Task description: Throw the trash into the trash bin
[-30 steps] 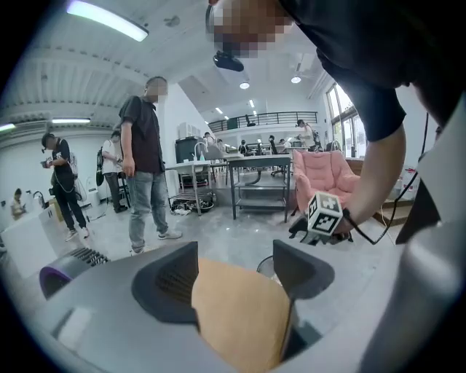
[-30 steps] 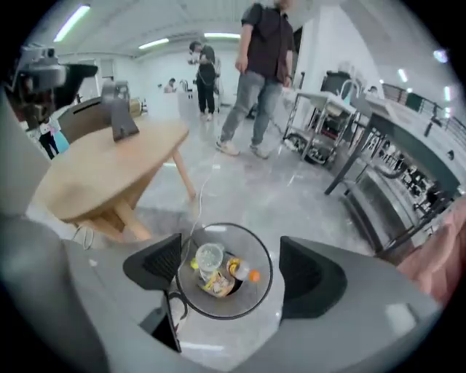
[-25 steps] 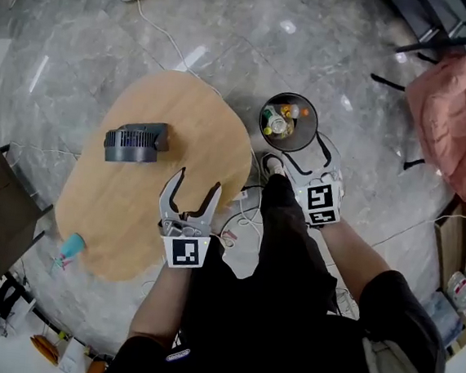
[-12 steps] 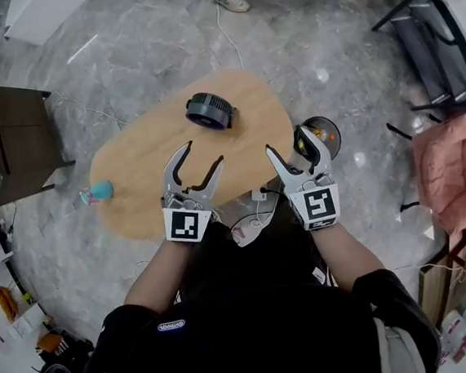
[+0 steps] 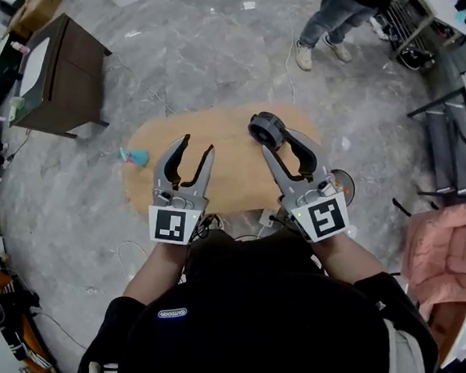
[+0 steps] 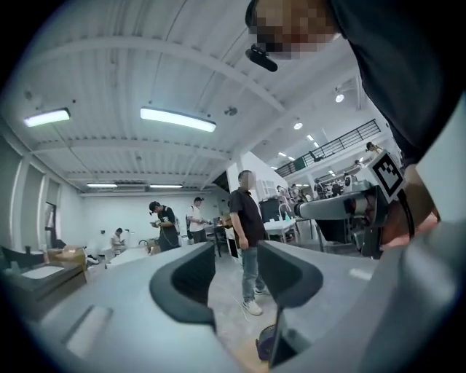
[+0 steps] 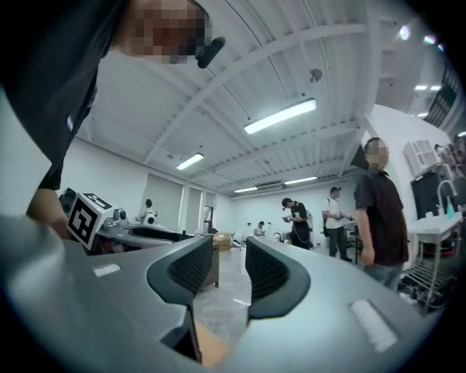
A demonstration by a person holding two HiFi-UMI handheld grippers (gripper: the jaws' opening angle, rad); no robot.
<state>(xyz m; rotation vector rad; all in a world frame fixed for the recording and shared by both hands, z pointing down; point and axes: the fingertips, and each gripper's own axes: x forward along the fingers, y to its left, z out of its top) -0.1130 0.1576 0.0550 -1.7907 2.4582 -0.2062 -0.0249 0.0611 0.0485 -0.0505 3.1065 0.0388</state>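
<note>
**Both grippers empty over the table.** My left gripper [image 5: 194,145] stands with its grey jaws well apart and nothing between them. In its own view the gap frames only a standing person [image 6: 247,218] in a dark shirt and jeans, far across the room.

My right gripper [image 5: 280,143] has just been closing its jaws. They are now a narrow gap apart and also empty, the ribbed dark pads [image 7: 191,273] pressing on nothing.

In the head view both tools point out over an oval wooden table [image 5: 226,169] with a smooth, pale-brown top. The right tool's tips overlap a round, dark, ribbed fan [image 5: 263,127] at the table's far edge, and I cannot tell whether they touch it.

The trash bin [image 5: 346,183], round and dark, sits on the polished grey stone floor [image 5: 196,55] just beside the table. It is mostly hidden behind the right gripper, so I cannot make out its contents. A small teal object [image 5: 134,157] lies on the floor at the table's other end. A pink quilted garment [image 5: 448,251] is cut off at the right edge.
</note>
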